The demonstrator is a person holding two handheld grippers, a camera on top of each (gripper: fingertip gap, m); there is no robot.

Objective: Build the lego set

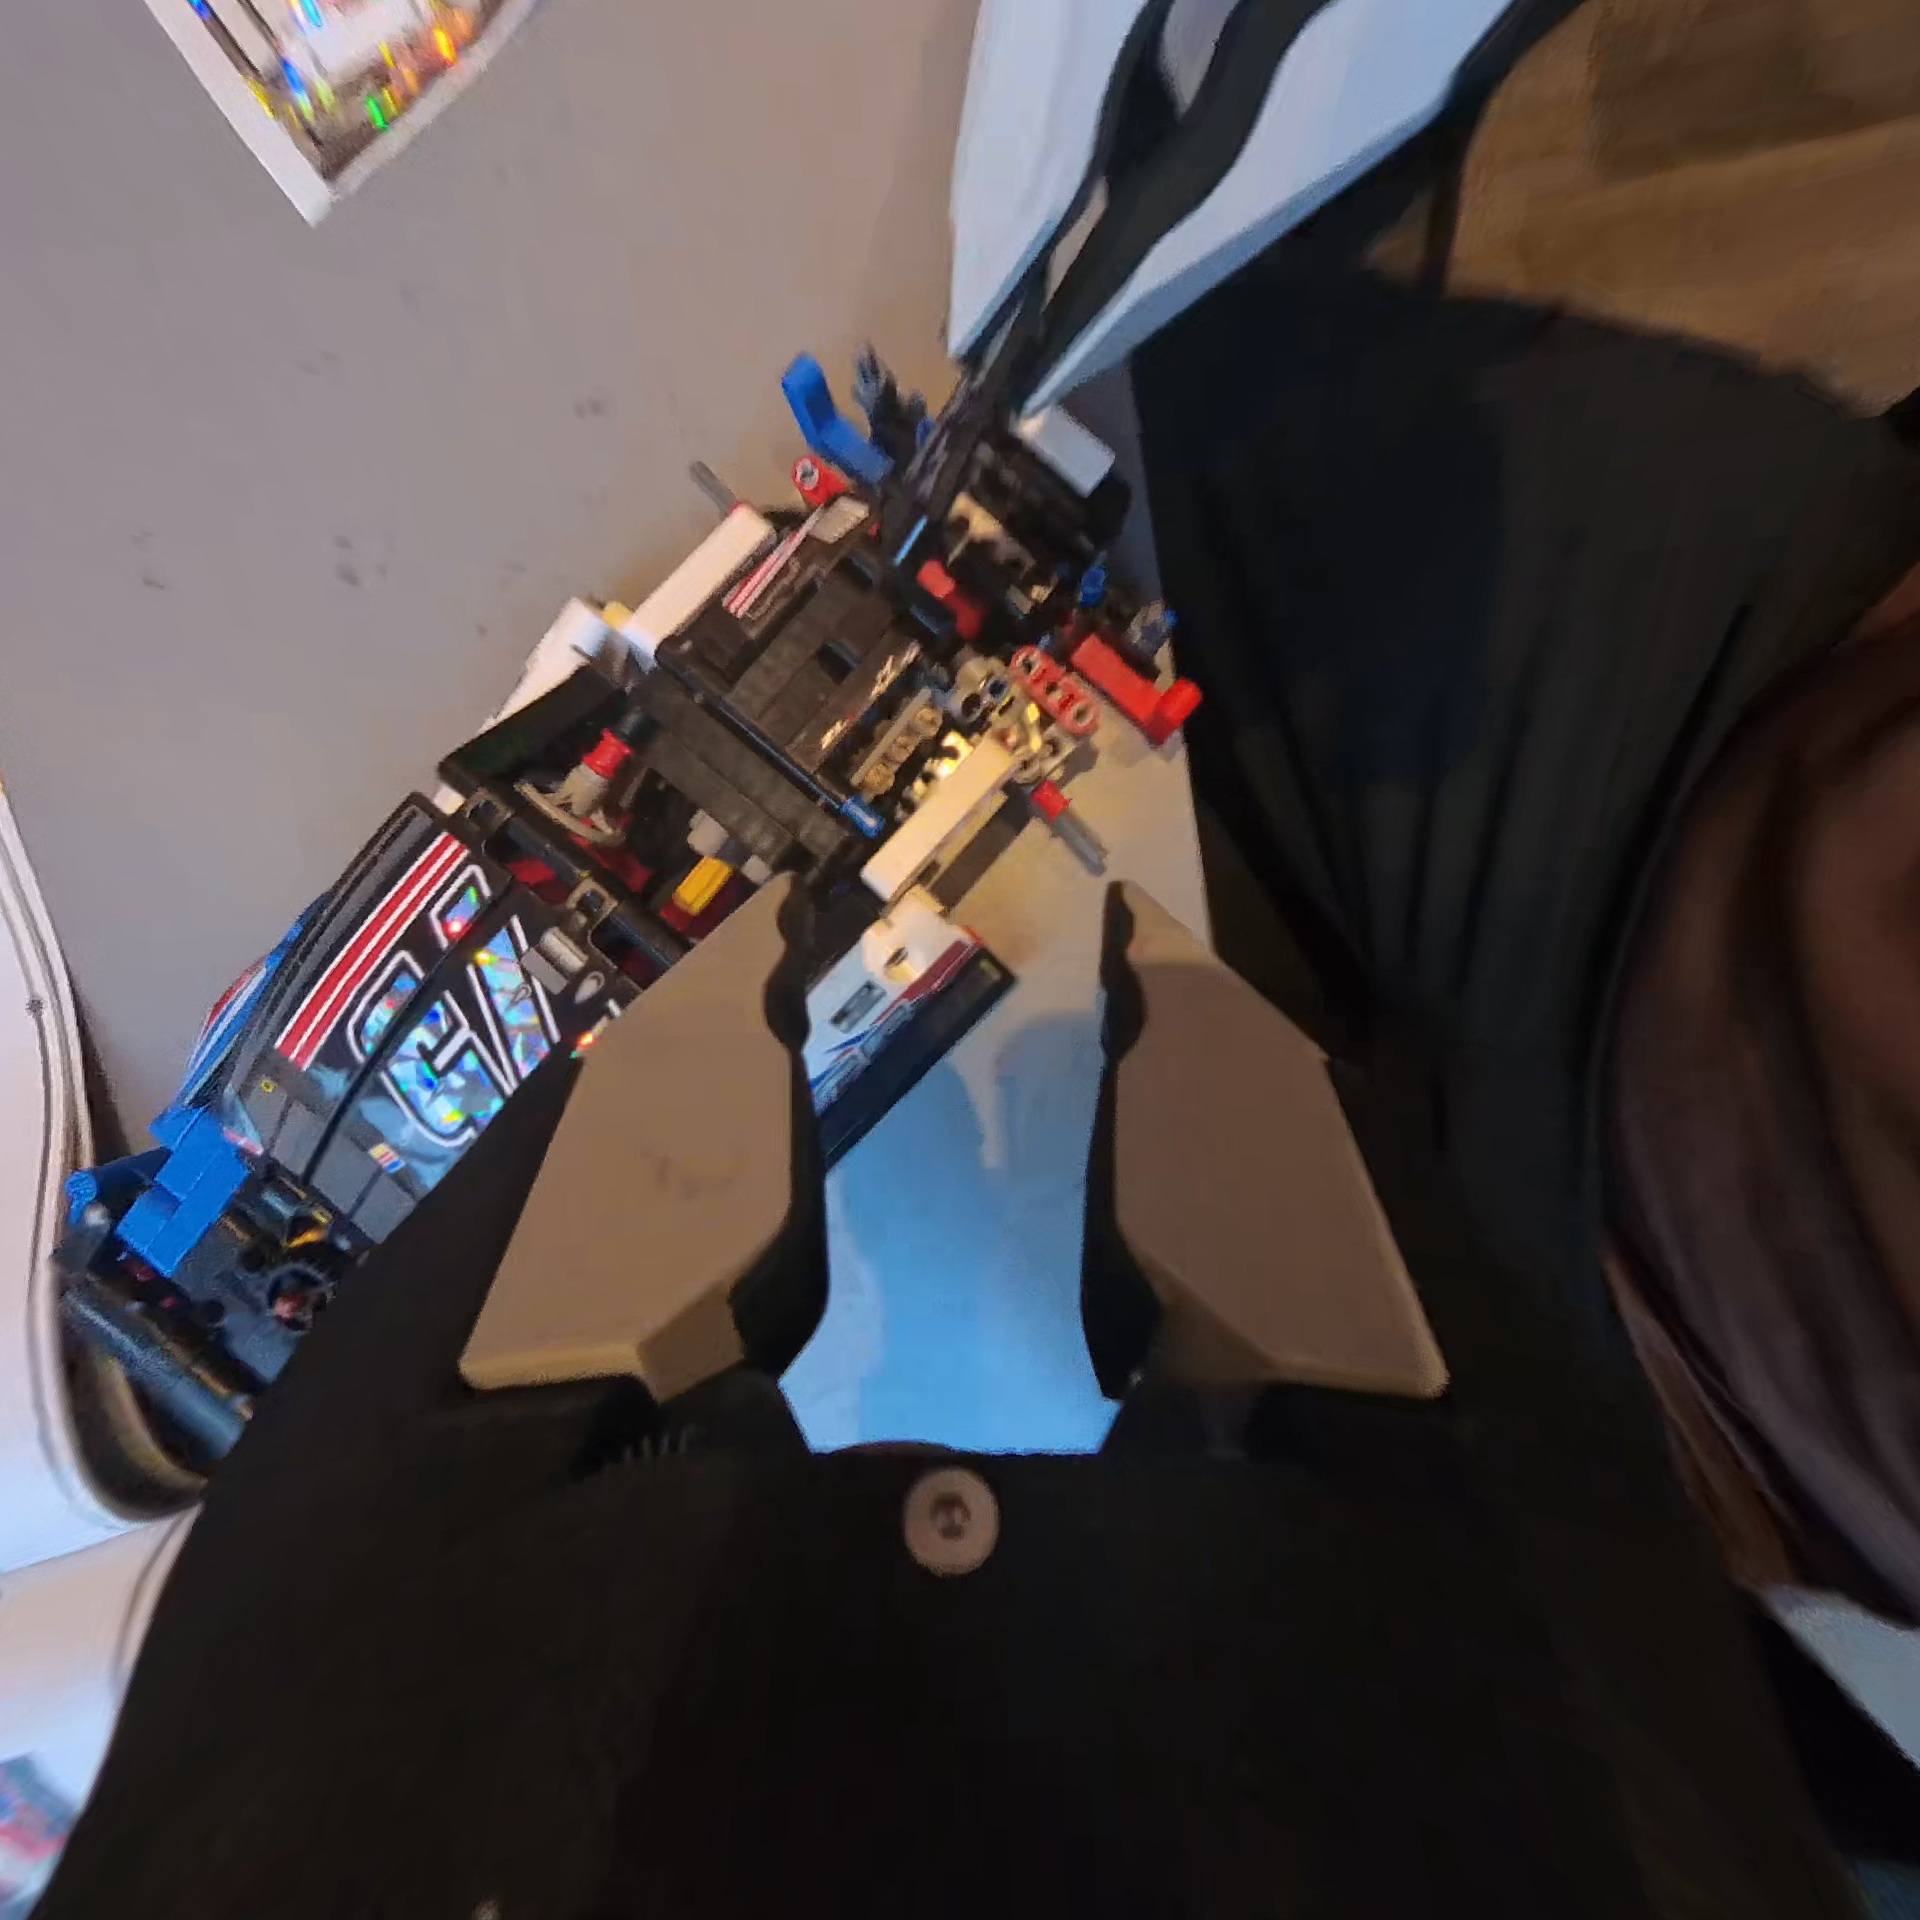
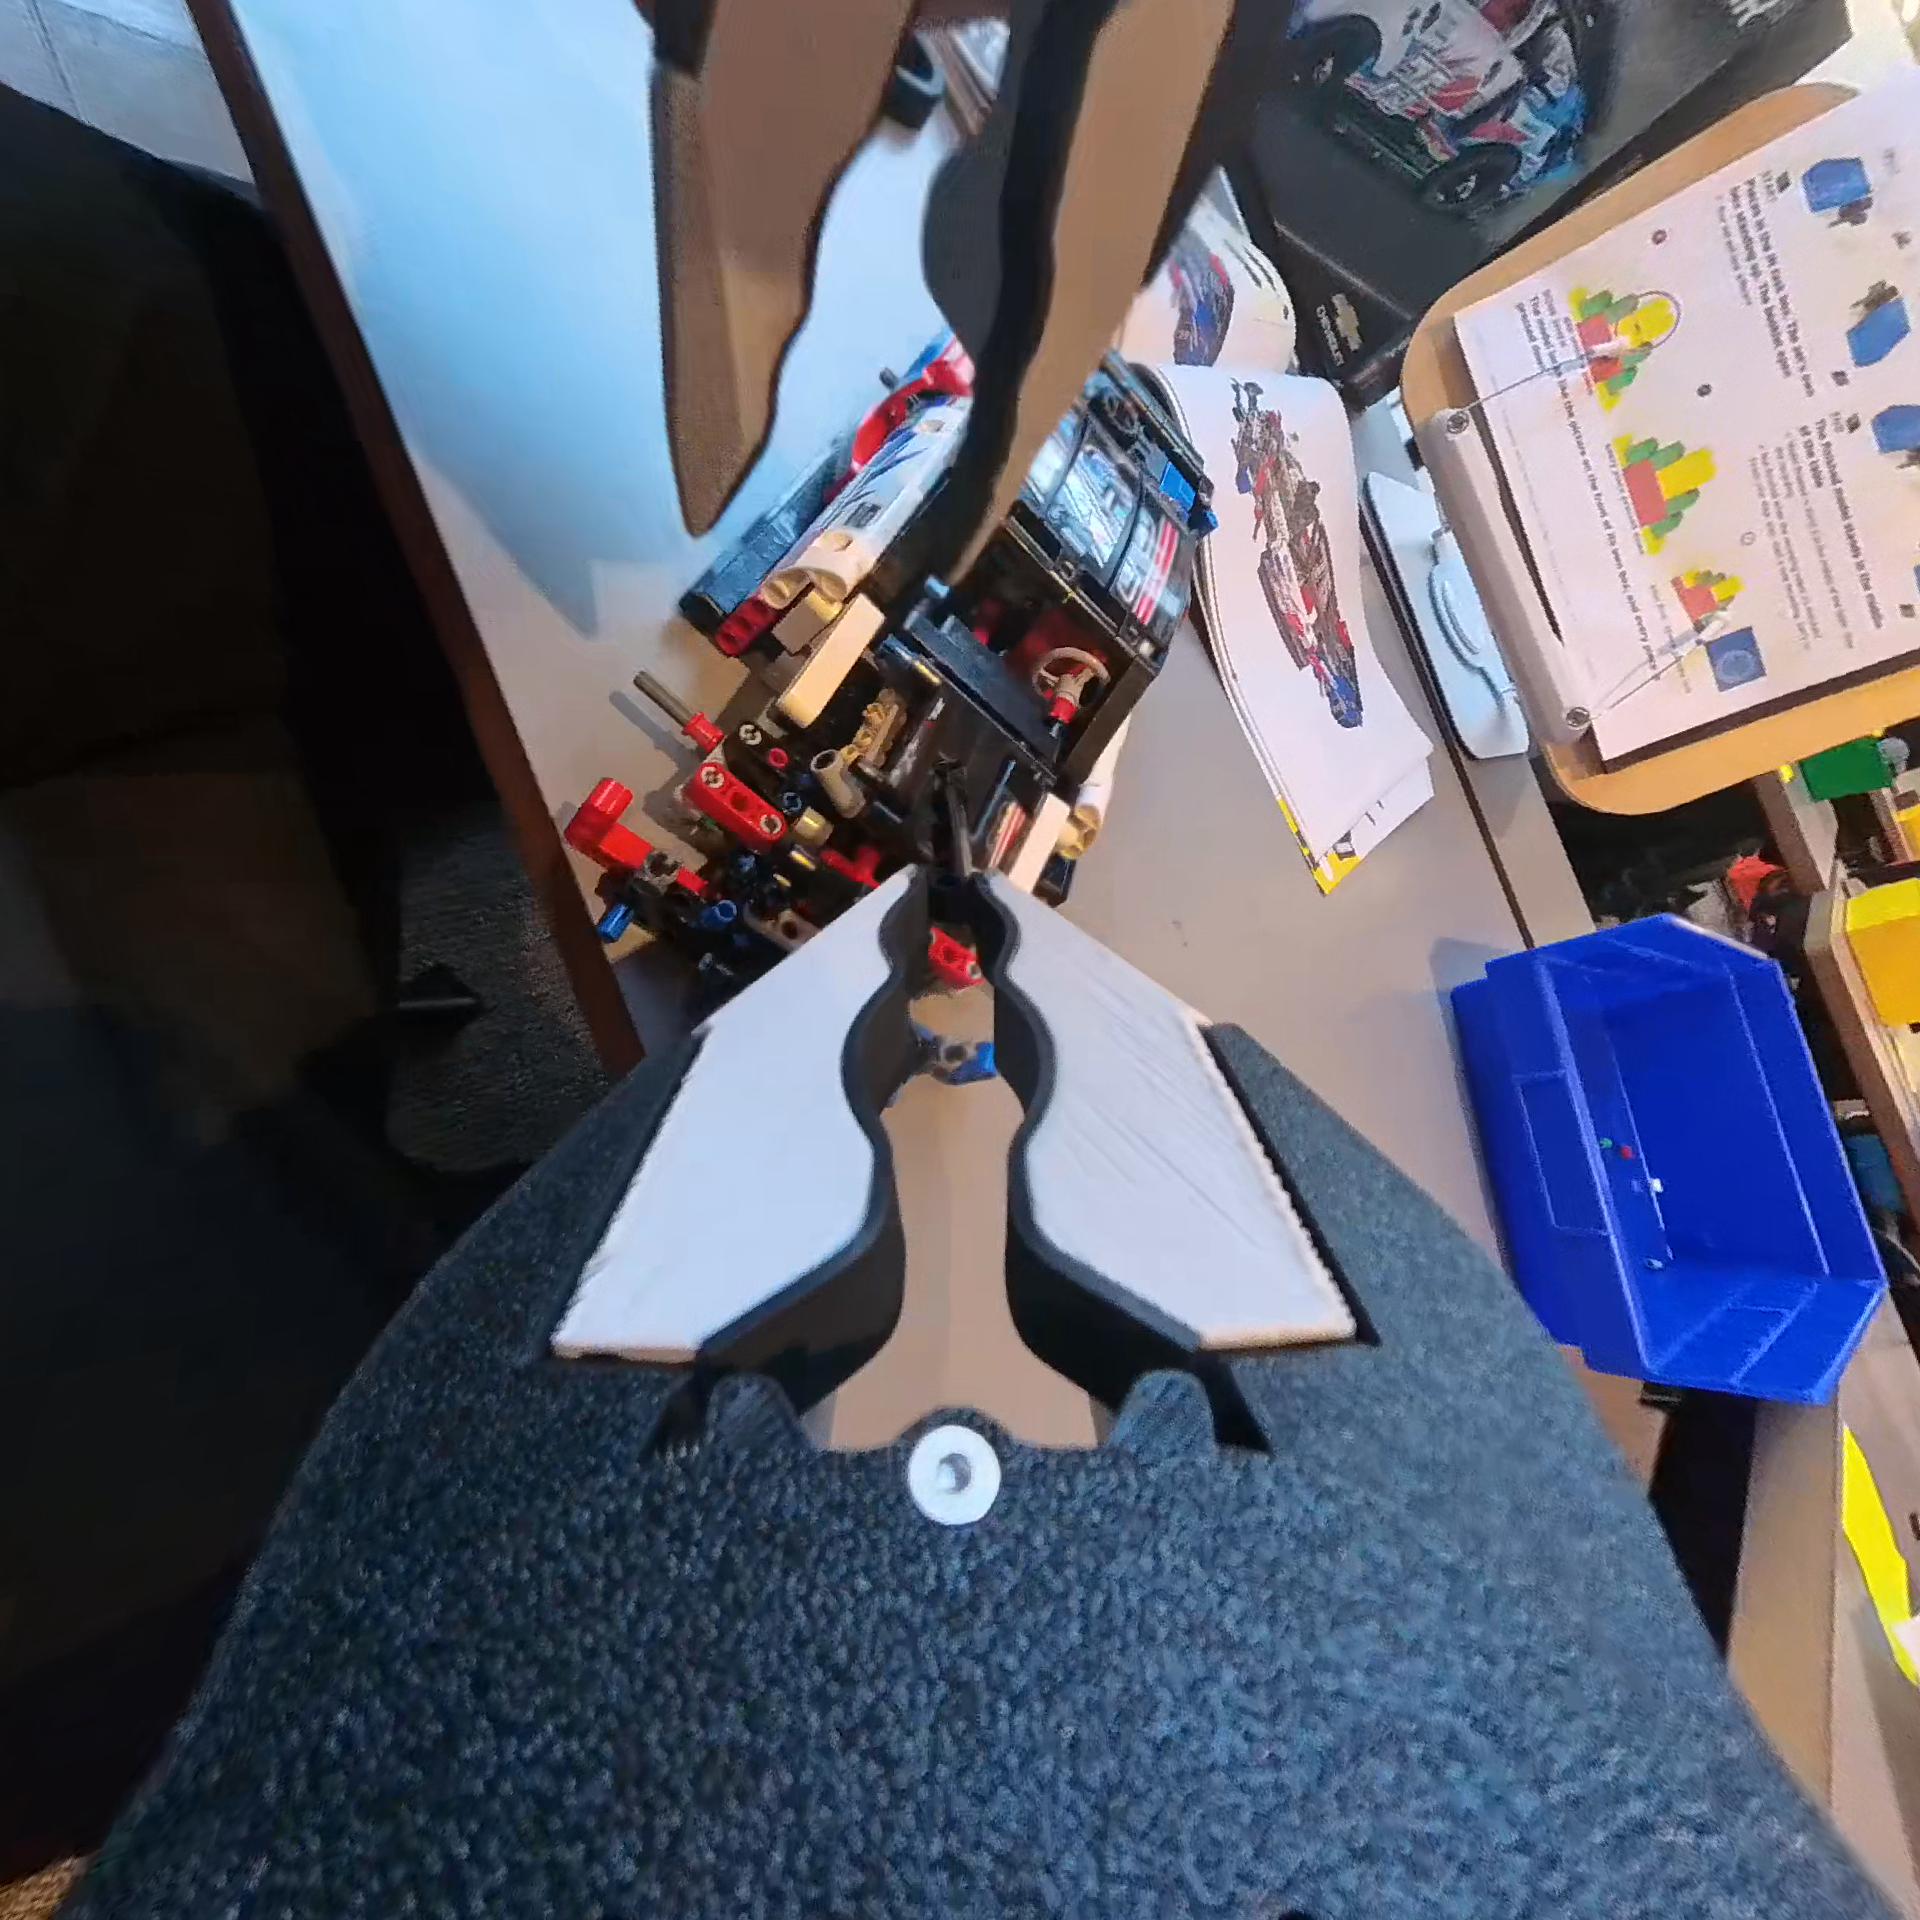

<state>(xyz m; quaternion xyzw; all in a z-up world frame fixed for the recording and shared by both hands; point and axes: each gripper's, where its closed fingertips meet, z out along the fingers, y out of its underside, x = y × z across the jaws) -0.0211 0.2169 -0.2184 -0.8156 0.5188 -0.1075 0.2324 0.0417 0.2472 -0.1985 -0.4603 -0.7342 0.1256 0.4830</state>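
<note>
The black, red, white and blue brick car model (image 2: 935, 665) lies on the grey table (image 2: 1195, 914), bodywork on, rear chassis still bare pegs, so roughly half built. Right gripper (image 2: 951, 883) is clenched on a thin black rod (image 2: 956, 821) at the chassis; left gripper (image 1: 945, 914) hangs released over the model.

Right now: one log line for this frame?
left tool: open, beside lego car | right tool: shut on black piece at car rear | blue bin: untouched

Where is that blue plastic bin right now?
The blue bin shows only in the right wrist view, at the right side, on the grey table beyond the right gripper, below the wooden board of printed sheets.
</note>
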